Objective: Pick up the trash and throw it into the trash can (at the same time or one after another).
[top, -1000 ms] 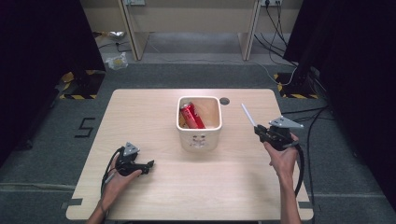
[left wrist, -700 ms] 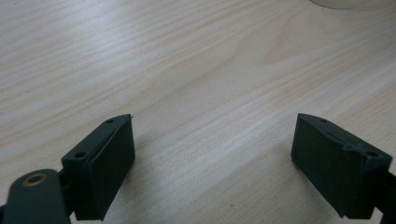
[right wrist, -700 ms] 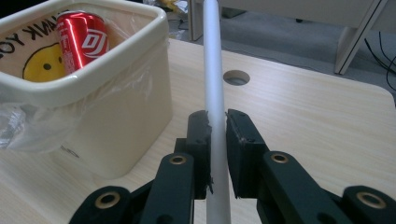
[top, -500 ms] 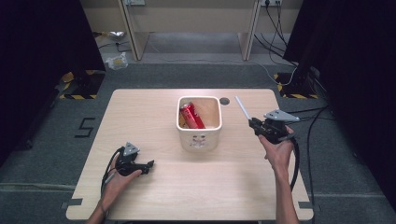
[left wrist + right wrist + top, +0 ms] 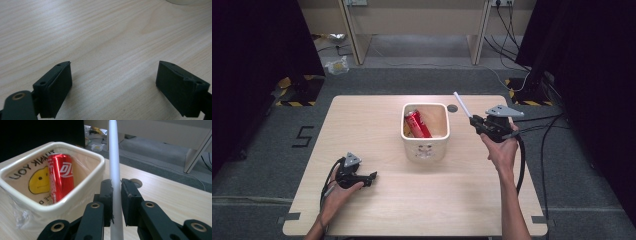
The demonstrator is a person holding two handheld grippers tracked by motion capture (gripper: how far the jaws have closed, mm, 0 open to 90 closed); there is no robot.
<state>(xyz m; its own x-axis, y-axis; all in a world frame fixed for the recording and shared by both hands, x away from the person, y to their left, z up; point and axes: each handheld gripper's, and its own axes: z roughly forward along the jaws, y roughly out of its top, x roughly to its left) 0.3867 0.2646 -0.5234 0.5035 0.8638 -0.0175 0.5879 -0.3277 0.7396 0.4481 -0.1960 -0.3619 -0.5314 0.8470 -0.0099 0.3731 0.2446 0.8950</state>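
A cream square bin (image 5: 426, 146) stands mid-table with a red can (image 5: 417, 123) leaning inside it. In the right gripper view the bin's rim (image 5: 75, 196) is close on the left, and the red can (image 5: 59, 177) rests against a liner printed with a yellow face. My right gripper (image 5: 475, 120) hovers just right of the bin, shut on a thin white stick (image 5: 462, 104) that points up and away; the white stick (image 5: 114, 167) runs between its jaws (image 5: 115, 202). My left gripper (image 5: 371, 177) rests open on the table's front left, bare wood between its fingers (image 5: 55, 86).
A round cable hole (image 5: 452, 108) sits in the wooden table (image 5: 362, 120) behind the bin. Beyond the table's far edge are desk legs, cables and litter on a grey floor (image 5: 422, 75). Dark curtains flank both sides.
My right gripper has carried the white stick left and slightly away, closer to the bin. The left gripper has stayed put.
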